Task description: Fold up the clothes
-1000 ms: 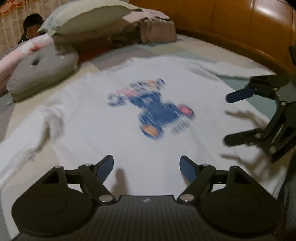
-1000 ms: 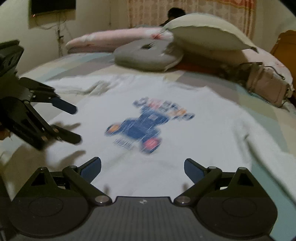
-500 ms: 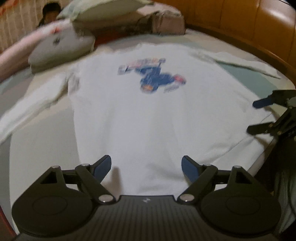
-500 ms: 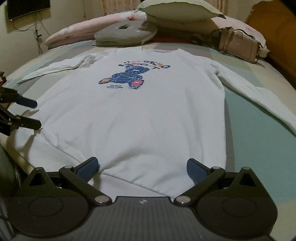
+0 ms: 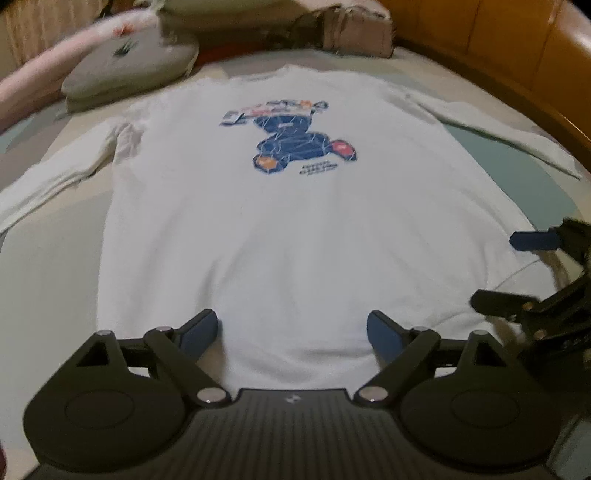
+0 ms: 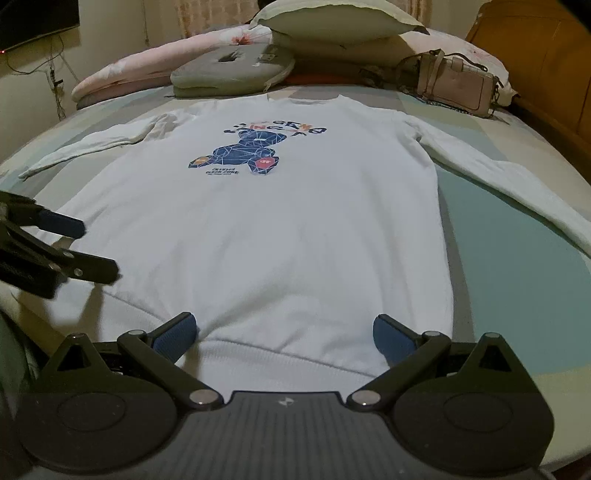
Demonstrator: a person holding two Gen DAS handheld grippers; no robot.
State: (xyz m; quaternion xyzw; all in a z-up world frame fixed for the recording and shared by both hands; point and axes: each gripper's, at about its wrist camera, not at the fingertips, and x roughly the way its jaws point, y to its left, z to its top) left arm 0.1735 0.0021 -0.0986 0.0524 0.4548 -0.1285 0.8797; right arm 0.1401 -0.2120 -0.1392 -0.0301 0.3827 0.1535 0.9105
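A white long-sleeved sweatshirt lies spread flat, print side up, on a bed. In the right wrist view its body fills the middle of the frame, with the neckline toward the top and the ribbed hem running along the lower part. A blue bear print sits in the upper middle. One sleeve stretches to the left edge, the other to the right edge across a teal patch of the sheet.

The right gripper sits at the bottom centre of that view, its jaws spread wide with nothing held. The hem lies between and just beyond its blue pads, and I cannot tell whether they touch the cloth.

In the left wrist view the left gripper is likewise at the bottom centre, over the hem edge of the sweatshirt. Its jaws are opening and grip nothing, with cloth showing in the gap between them. The right gripper appears at the right edge of that frame, over the hem corner. The left gripper shows at the left edge of the right wrist view, over the opposite hem corner.

At the top of the frame lie a grey cushion, a pale pillow and a beige handbag.
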